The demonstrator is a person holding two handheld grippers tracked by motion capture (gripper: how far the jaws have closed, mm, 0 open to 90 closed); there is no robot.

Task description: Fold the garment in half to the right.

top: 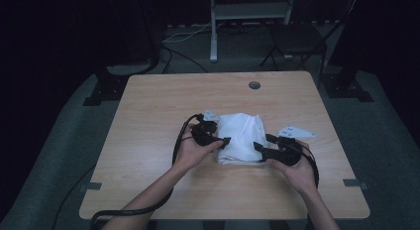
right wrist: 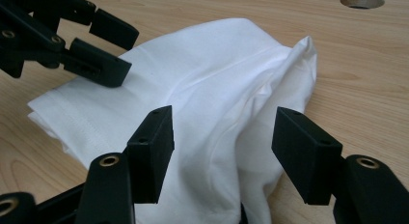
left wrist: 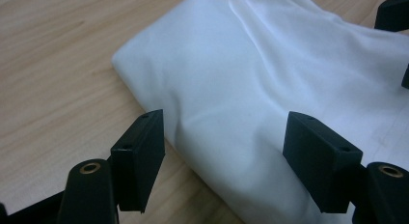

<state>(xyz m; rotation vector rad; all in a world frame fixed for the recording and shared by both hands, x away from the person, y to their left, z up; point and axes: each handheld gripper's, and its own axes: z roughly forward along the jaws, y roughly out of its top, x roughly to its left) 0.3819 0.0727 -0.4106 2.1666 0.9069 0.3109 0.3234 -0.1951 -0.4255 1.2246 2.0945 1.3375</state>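
A folded white cloth lies at the middle of the wooden table. My left gripper is at the cloth's left edge, open, its jaws standing wide over the cloth's near corner without pressing it. At the cloth's right front corner my right gripper is open as well. In the right gripper view the bunched cloth rises between its jaws with gaps on both sides, and the left gripper rests at the far edge of the cloth. Neither one holds anything.
A round cable hole sits in the table's far middle. Grey tape marks lie near the front corners. A dark chair and a desk frame stand beyond the table. Bare wood surrounds the cloth.
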